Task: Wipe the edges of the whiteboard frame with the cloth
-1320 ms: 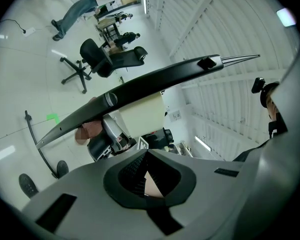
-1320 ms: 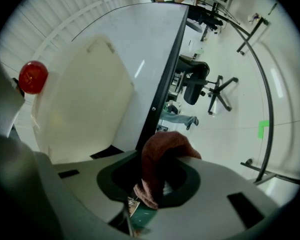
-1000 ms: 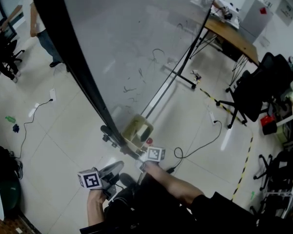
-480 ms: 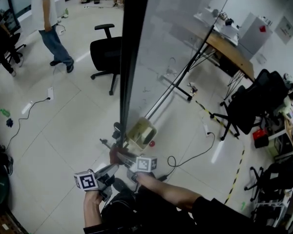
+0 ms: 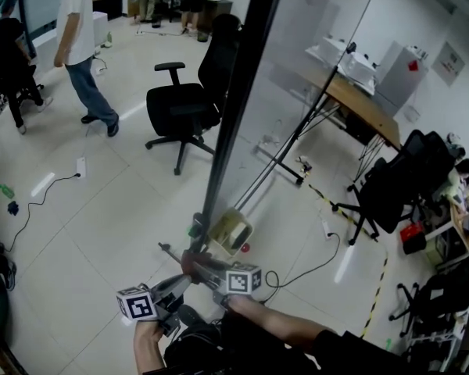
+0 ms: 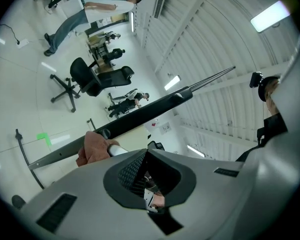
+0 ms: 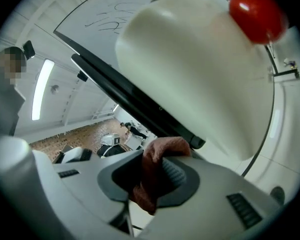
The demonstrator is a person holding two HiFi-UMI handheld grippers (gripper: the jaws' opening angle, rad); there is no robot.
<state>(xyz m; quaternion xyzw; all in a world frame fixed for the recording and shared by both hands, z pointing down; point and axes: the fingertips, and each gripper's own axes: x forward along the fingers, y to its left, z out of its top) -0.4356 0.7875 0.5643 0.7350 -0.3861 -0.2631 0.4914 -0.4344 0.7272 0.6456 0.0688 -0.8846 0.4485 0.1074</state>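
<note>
The right gripper (image 7: 153, 170) has its fingers clamped on the reddish cloth (image 7: 151, 186), whose top presses the black whiteboard frame (image 7: 125, 96) just beyond them. The left gripper (image 6: 146, 159) has its fingers nearly together, holding nothing. The cream bin (image 5: 228, 233) stands past the right fingers, its contents unseen.

Open floor (image 5: 102, 209) lies left of the whiteboard frame (image 5: 236, 116); an office chair (image 5: 184, 104) stands near that side, further back; a cream container (image 5: 230, 233) crowds the frame's foot on the right.
</note>
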